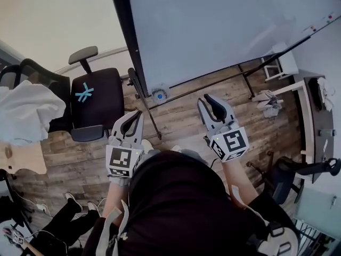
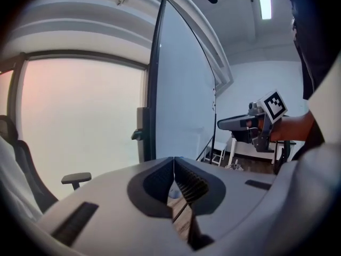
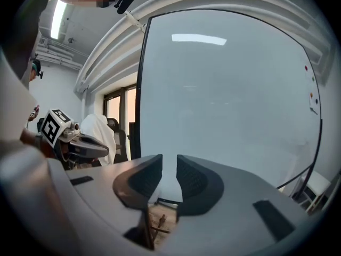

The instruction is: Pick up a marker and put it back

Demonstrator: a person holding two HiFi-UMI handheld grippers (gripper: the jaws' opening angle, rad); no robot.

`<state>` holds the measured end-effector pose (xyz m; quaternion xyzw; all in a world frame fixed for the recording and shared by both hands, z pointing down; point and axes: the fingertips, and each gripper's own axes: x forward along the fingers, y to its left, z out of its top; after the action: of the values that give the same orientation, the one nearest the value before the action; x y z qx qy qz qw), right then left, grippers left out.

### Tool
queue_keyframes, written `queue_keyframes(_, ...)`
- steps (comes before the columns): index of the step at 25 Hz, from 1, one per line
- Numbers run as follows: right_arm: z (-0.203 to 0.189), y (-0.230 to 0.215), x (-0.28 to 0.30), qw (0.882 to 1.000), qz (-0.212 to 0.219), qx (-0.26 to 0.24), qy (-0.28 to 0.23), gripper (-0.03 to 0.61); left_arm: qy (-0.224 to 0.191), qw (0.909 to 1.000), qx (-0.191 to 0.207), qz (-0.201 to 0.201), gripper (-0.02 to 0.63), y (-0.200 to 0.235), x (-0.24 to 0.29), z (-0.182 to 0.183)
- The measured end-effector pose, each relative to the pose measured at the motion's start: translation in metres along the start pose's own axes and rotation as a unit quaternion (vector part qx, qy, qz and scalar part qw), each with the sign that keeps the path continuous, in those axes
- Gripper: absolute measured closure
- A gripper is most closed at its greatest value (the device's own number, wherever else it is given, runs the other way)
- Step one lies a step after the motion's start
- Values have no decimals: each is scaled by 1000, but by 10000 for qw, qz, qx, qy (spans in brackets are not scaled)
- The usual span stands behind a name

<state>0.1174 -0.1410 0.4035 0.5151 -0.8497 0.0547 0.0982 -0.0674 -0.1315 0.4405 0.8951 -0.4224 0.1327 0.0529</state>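
**Head view.** You stand facing the whiteboard [image 1: 224,31], with both tools held out over the wooden floor [image 1: 176,122]. Your left gripper [image 1: 133,119] points toward the board's dark edge, and your right gripper [image 1: 209,101] points toward its lower rail. Neither carries anything. I judge the task not yet begun: the pick-up and the return are both left to do. No marker is plainly visible. A few coloured specks [image 1: 326,19] sit near the board's far corner. They are too small to call markers or magnets. An office chair [image 1: 96,97] stands to your left, well apart from the board.

**Left gripper view.** The left gripper [image 2: 174,161] has its jaws pressed together at the tips, with nothing between them. The whiteboard [image 2: 184,100] shows nearly edge-on, so its face and any tray are hidden. The right gripper [image 2: 256,124] shows beyond it.

**Right gripper view.** The right gripper [image 3: 169,167] has its jaws a narrow gap apart and is empty. Only the whiteboard [image 3: 229,105] shows through the gap. The same specks [image 3: 311,96] dot the board's right edge and are just as hard to identify. The board's lower rail is cut off behind the gripper body, so whether a marker lies there I cannot tell.
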Motion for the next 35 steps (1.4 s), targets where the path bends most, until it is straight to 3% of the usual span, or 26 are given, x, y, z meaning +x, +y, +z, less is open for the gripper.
queue_keyframes(19,-30,-29,-85,9950,-941,338,35,491,-201,9929,433,-1090,604,-76,45,32)
queue_keyframes(35,-45,-42,-117,9905,-1287,483,67,491,-300,9880,544,-1413,604,-106,56,47)
